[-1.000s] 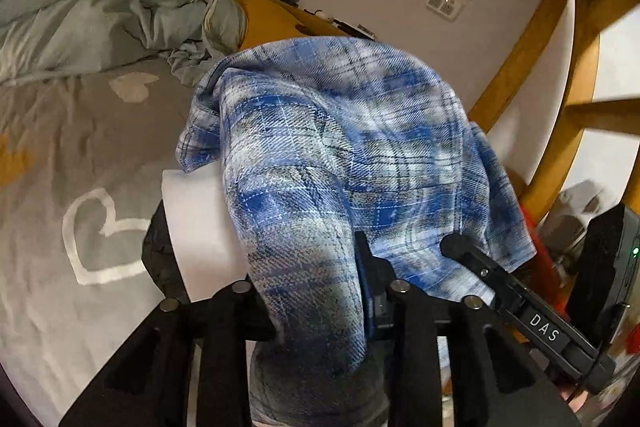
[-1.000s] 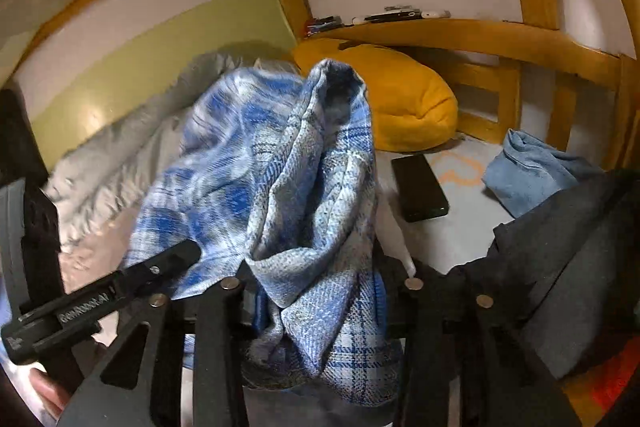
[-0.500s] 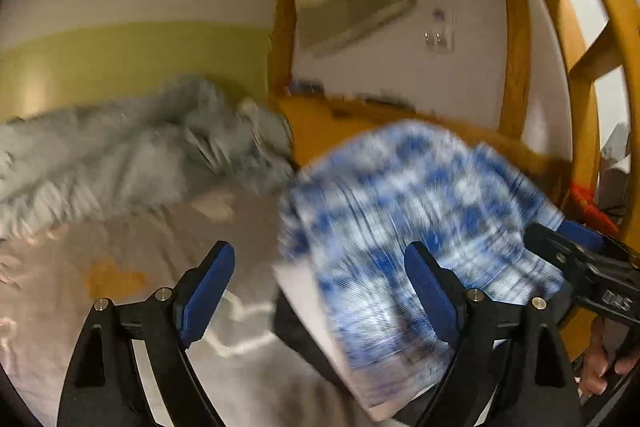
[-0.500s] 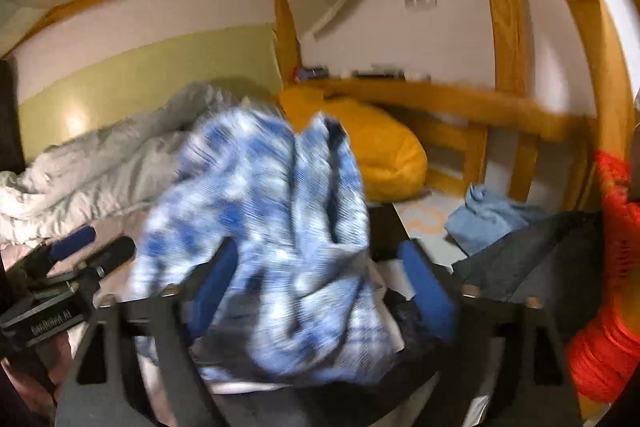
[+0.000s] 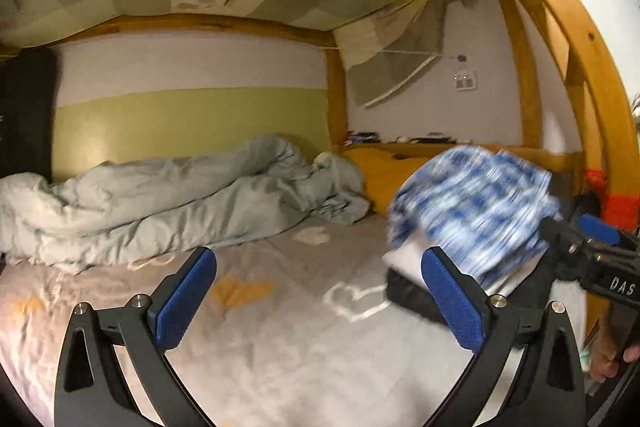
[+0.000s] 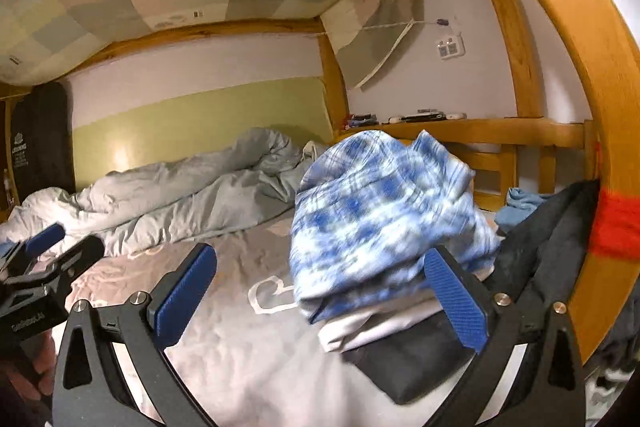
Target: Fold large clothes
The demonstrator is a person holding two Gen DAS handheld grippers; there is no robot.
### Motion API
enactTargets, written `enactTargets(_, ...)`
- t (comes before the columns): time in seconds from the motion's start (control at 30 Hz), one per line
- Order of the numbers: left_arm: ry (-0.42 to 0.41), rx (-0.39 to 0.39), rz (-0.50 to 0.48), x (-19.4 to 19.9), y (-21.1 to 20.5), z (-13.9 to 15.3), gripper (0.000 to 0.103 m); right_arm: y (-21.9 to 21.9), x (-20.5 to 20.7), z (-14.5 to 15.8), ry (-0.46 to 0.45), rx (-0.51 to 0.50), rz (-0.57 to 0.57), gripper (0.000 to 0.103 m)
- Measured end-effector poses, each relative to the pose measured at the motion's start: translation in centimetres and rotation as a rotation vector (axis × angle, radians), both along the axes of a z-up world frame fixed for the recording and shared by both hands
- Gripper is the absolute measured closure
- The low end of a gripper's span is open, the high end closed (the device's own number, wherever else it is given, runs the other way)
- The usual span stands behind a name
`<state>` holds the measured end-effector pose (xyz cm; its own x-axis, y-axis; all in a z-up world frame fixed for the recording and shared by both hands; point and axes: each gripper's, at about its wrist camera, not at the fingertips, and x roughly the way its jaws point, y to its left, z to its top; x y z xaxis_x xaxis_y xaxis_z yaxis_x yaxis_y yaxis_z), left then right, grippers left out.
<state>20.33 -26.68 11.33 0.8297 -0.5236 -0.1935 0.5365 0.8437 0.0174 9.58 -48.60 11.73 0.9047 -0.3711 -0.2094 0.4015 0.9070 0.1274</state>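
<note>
The blue plaid shirt (image 5: 472, 211) (image 6: 384, 219) lies in a loose, blurred heap on a stack of white and dark folded clothes (image 6: 404, 343) at the right side of the bed. My left gripper (image 5: 318, 267) is off to the left of the shirt, over the grey sheet (image 5: 280, 327). Its jaws are opening and hold nothing. My right gripper (image 6: 320, 267) is also opening, with only the shirt's left edge and the sheet visible beyond the gap. Each gripper shows at the edge of the other's view: the right gripper (image 5: 576, 231) and the left gripper (image 6: 66, 245).
A bunched grey duvet (image 5: 180, 195) fills the back of the bed beside a yellow cushion (image 5: 384, 171). The wooden bed frame (image 5: 592, 87) curves along the right. A dark garment (image 6: 552, 239) and a light blue one (image 6: 520, 203) lie at the right.
Both grippers have let go of the plaid shirt and opened wide. They drew back and swung left, the left one rolling level. The shirt has dropped onto the stack.
</note>
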Motion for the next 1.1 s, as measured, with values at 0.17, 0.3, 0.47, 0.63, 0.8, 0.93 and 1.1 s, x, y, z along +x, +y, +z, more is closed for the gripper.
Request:
enactTargets(0.17, 0.041, 0.017, 0.020, 1.5, 1.1, -5.2, 0.000, 1.8, 1.9, -6.1, 0.078, -0.024, -0.039, 0.000)
enactTargets(0.3, 0.040, 0.057, 0.042, 2.9, 0.5, -9.1, 0.000, 2.8, 3.5, -9.2, 0.126, -0.034, -0.022, 0.000)
enactTargets(0.47, 0.107, 0.042, 0.036, 4.6, 0.3, -11.4, 0.000, 3.1, 4.6, -11.0, 0.114, -0.061, -0.045, 0.000)
enactTargets(0.63, 0.081, 0.003, 0.045, 4.2, 1.1, -11.4, 0.000, 3.7, 5.3, -13.2, 0.140, -0.079, -0.072, 0.000)
enactTargets(0.8, 0.089, -0.002, 0.050, 4.5, 1.2, -11.4, 0.000, 4.1, 6.3, -13.5, 0.171, -0.101, -0.063, 0.000)
enactTargets(0.93, 0.061, 0.022, 0.043, 3.9, 0.7, -11.3, 0.000, 4.1, 6.1, -13.6, 0.161, -0.102, -0.062, 0.000)
enactTargets(1.1, 0.059, 0.026, 0.046, 3.6, 0.5, -11.3, 0.000, 4.4, 5.4, -13.4, 0.131, -0.114, -0.071, 0.000)
